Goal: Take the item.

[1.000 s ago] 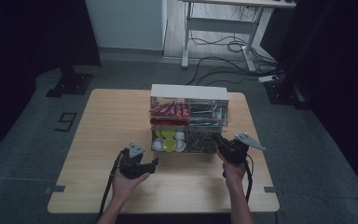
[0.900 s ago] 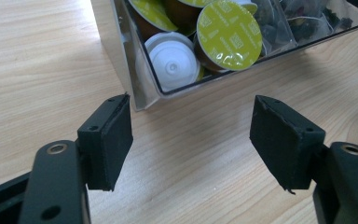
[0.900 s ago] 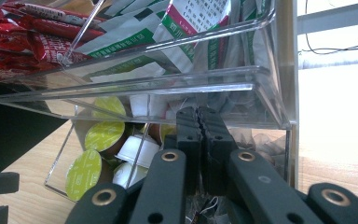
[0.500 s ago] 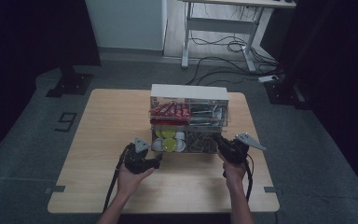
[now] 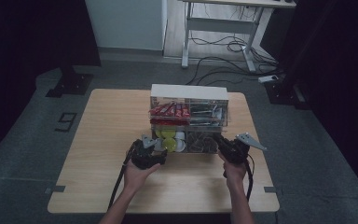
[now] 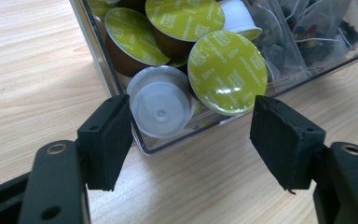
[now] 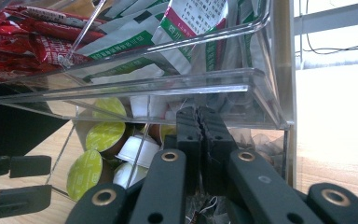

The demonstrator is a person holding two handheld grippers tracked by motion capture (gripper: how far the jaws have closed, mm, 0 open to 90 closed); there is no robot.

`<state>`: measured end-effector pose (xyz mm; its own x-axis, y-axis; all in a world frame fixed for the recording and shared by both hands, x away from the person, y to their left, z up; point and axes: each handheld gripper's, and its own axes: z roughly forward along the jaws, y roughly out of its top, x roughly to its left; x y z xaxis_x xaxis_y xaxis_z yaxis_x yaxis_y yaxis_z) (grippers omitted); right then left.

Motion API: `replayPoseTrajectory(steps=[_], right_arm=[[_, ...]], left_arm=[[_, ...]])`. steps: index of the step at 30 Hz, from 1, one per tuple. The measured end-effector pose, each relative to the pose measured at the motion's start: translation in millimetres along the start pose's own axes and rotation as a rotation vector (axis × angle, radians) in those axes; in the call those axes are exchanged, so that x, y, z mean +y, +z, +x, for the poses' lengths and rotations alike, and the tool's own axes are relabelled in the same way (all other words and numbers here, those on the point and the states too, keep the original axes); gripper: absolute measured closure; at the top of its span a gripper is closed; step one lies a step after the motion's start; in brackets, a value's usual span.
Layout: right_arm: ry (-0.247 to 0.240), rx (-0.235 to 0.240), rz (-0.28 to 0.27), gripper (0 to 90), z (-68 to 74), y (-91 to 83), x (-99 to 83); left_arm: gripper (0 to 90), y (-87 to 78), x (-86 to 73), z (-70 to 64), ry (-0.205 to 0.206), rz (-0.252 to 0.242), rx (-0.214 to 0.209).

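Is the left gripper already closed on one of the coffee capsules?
No. In the left gripper view the left gripper is open, jaws wide apart just short of the white capsule and green-lidded capsule.

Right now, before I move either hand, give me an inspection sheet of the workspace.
Surface: wooden table, bare around the organizer.
Job's things: clear two-tier organizer; red sachets and green-white packets above; green-lidded capsules and tea bags below.
Clutter: nothing seen.
Grippers: left gripper open at the capsule bin's front corner; right gripper shut at the tea bag side.
Cables: one trails from each gripper; more on the floor.
Surroundings: desk frame, dark curtains.
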<state>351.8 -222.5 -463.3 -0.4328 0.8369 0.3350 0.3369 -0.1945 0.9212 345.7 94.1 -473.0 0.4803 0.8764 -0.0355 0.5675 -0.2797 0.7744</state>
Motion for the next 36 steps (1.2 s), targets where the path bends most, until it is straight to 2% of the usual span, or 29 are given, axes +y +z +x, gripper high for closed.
replayPoseTrajectory(steps=[12, 28, 33, 36], right_arm=[[0.0, 0.0, 0.001, 86.9, 0.0, -0.1, -0.1], [0.002, 0.004, -0.001, 86.7, -1.2, -0.7, 0.1], [0.005, 0.006, 0.0, 86.7, -1.7, -1.1, 0.4], [0.004, 0.005, -0.001, 86.7, -1.8, -1.2, 0.4]], left_arm=[[29.7, 2.4, 7.5, -5.1, 0.008, -0.026, 0.01], [29.1, 23.8, 15.9, -18.8, 0.03, -0.006, 0.009], [28.4, 30.4, 17.9, -23.1, 0.034, -0.004, 0.017], [28.3, 32.9, 18.8, -26.7, 0.051, -0.004, 0.03]])
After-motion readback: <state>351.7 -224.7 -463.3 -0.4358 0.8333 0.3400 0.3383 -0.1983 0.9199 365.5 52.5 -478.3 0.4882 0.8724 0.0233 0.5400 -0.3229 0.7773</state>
